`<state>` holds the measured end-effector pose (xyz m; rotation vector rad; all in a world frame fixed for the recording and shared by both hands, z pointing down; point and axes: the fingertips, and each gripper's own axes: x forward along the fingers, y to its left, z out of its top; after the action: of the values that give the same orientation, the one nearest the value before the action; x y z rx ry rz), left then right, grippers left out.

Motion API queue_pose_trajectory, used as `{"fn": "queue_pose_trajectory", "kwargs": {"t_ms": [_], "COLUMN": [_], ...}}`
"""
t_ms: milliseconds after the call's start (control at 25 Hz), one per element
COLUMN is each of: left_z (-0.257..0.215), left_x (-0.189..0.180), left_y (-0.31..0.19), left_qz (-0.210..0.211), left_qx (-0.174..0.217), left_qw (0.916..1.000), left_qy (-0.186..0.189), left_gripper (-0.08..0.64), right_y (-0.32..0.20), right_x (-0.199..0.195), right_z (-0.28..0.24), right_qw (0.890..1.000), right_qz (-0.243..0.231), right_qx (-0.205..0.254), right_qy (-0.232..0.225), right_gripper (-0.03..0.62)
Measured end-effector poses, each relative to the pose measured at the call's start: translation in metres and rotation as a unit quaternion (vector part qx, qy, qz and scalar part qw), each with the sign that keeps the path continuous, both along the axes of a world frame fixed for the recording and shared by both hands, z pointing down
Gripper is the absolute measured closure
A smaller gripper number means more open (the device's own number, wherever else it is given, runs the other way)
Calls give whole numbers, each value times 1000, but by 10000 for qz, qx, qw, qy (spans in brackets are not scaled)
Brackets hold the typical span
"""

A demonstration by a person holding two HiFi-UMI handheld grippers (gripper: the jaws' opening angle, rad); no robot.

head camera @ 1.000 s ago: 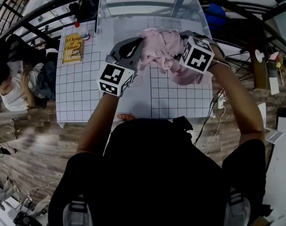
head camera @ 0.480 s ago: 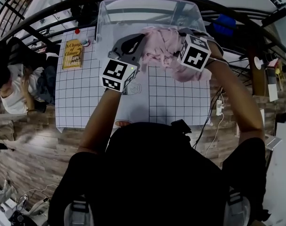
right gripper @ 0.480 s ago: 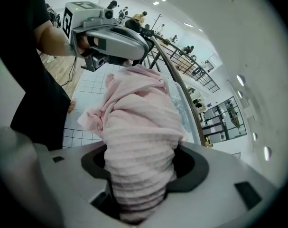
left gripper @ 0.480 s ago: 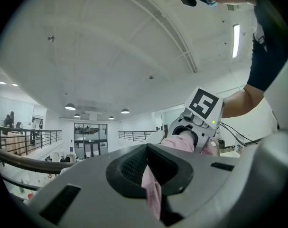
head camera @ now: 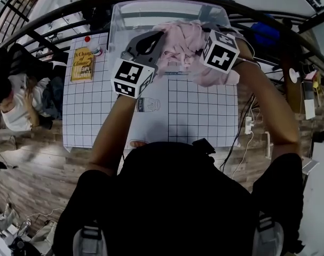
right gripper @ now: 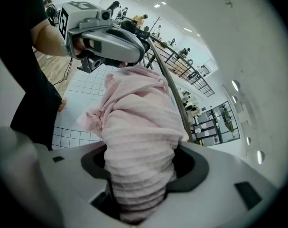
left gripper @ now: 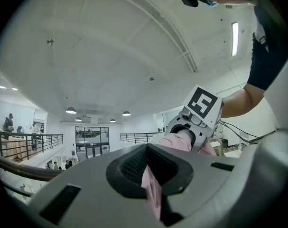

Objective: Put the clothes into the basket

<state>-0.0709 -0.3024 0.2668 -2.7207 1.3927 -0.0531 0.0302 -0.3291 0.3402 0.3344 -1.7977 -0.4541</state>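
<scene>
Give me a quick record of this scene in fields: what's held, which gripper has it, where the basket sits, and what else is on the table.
held item: pink garment, bunched, lifted off the table
left gripper: shut on a thin fold of it
right gripper: shut on a thick wad of it
container: clear basket at the table's far edge
garment position: at the basket's near rim in the head view, not yet released
surface: white gridded mat
other items: yellow book and red-capped bottle, at the mat's far left corner

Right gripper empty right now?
No, the right gripper is shut on a thick bunch of the pink garment, which fills the space between its jaws in the right gripper view.
</scene>
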Motion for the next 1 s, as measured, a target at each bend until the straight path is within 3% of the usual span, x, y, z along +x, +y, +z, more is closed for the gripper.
{"fn": "queue_pose_trajectory", "kwargs": {"t_ms": [560, 1000], "left_z": [4, 3], "left_x": [-4, -7], "left_y": [-57, -106], "left_qz": [-87, -95], "left_qx": [147, 292], "left_qw": [9997, 9992], "left_qy": [-199, 253], "left_gripper": [558, 558], "right_y": [-73, -132], "right_x": [-21, -34], "right_z": [-5, 14], "right_qw": [9993, 9986], "right_qz": [-46, 18], "right_qx": [331, 447], "right_qy": [-143, -282], "right_gripper": [290, 290]}}
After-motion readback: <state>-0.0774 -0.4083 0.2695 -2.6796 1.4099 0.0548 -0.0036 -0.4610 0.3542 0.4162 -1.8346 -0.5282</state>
